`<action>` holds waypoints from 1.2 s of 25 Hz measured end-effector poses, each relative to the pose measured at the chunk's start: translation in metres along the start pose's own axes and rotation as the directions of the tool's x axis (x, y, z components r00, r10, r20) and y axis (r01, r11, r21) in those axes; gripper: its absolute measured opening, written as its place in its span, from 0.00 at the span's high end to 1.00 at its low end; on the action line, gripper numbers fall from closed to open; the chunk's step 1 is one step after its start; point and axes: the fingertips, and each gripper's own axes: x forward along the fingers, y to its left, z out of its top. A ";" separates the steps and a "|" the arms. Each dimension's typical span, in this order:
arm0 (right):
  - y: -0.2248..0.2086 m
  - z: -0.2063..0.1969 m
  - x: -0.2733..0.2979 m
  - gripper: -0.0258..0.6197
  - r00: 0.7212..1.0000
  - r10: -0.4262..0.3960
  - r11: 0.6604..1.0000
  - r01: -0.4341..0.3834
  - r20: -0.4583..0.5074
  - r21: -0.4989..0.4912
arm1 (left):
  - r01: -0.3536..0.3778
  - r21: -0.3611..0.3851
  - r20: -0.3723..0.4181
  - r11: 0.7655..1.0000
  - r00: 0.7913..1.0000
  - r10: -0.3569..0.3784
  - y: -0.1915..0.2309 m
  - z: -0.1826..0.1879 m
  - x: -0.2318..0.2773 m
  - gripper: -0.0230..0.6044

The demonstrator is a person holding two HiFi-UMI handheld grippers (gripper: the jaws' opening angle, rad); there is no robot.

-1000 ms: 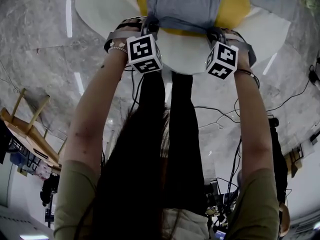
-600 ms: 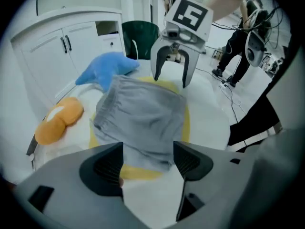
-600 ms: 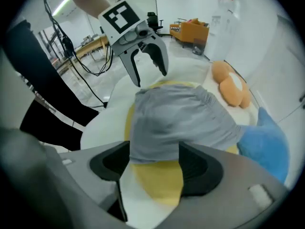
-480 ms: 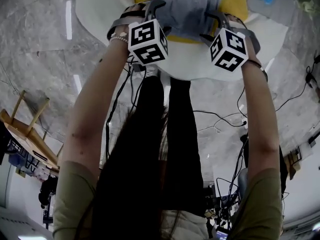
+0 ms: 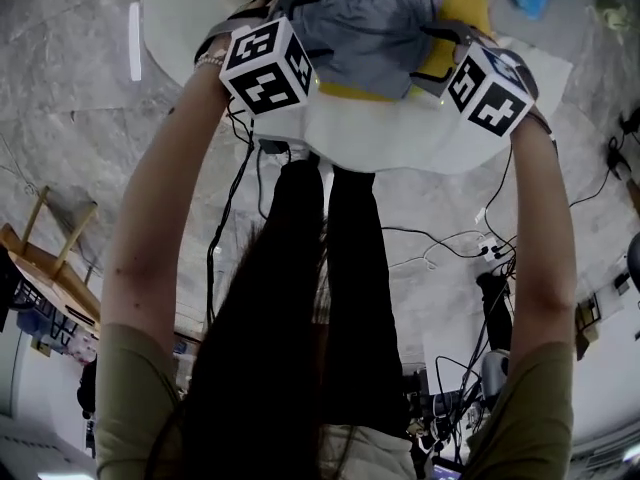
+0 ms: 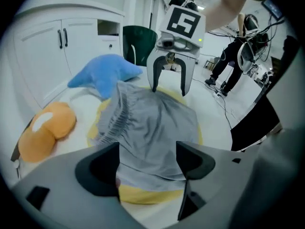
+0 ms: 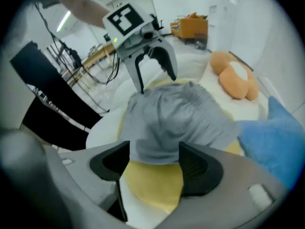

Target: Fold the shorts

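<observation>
The grey shorts (image 5: 372,23) lie folded in a loose heap on a round yellow mat (image 5: 465,3) on the white table (image 5: 400,138). My left gripper (image 5: 305,23) hovers at the near left edge of the shorts (image 6: 152,128). Its jaws have just been opening and stand open, cloth below the gap, no pad pressing. My right gripper (image 5: 436,53) hovers at the near right edge of the shorts (image 7: 176,118). It has also just opened and holds nothing. Each gripper shows in the other's view: the right gripper (image 6: 168,89), the left gripper (image 7: 157,84).
A blue plush (image 6: 105,75) and an orange plush (image 6: 47,128) lie on the table beyond the shorts. White cabinets (image 6: 62,42) and a dark green bin (image 6: 138,44) stand behind. Cables (image 5: 450,238) run over the floor, with a wooden chair (image 5: 50,258) at left.
Both grippers were shut on the shorts' near edge. They have let go, opened, lifted and drawn back and apart. The shorts now rest on the mat.
</observation>
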 end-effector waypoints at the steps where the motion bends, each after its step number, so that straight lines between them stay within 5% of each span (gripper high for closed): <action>1: -0.013 0.013 -0.009 0.47 0.998 -0.028 0.999 0.026 0.057 0.026 | -0.008 0.013 0.018 1.000 1.000 0.007 0.011 0.007 -0.005 0.39; 3: -0.043 0.028 -0.018 0.47 0.990 -0.083 0.996 0.078 0.110 0.048 | 0.014 0.038 0.007 0.999 1.000 -0.015 0.028 0.015 -0.003 0.39; 7: -0.073 0.024 -0.005 0.47 0.998 -0.063 0.998 0.063 0.022 0.005 | 0.110 0.042 -0.085 0.993 0.991 -0.107 0.042 0.008 0.018 0.38; 11: -0.099 0.014 -0.003 0.47 0.999 -0.030 0.999 0.031 -0.014 0.035 | 0.131 -0.035 -0.080 0.991 0.988 -0.134 0.063 0.007 0.030 0.36; 16: -0.113 0.004 0.003 0.47 0.997 0.058 0.994 -0.052 -0.054 0.096 | 0.089 -0.122 -0.028 0.988 0.995 -0.093 0.089 0.011 0.018 0.36; 19: -0.117 0.015 -0.009 0.47 1.000 0.031 0.990 -0.030 -0.004 0.135 | 0.056 -0.139 -0.006 0.989 0.998 -0.058 0.093 0.011 0.003 0.36; 23: -0.087 0.043 -0.027 0.47 0.995 -0.036 0.997 0.030 0.090 0.070 | 0.084 -0.037 -0.013 0.996 0.996 -0.084 0.052 -0.001 -0.008 0.36; 26: -0.053 0.024 -0.004 0.47 0.999 -0.012 0.997 0.009 -0.045 -0.070 | 0.135 0.082 -0.116 0.987 0.985 -0.125 0.015 -0.026 0.007 0.34; 28: -0.043 0.000 0.015 0.47 0.992 -0.026 0.993 0.011 -0.124 -0.122 | 0.138 0.086 -0.146 0.987 0.981 -0.125 0.003 -0.041 0.021 0.34; 30: -0.043 -0.009 0.023 0.47 0.993 -0.049 0.994 0.038 -0.106 -0.104 | 0.119 0.065 -0.126 0.991 0.986 -0.110 0.002 -0.047 0.028 0.34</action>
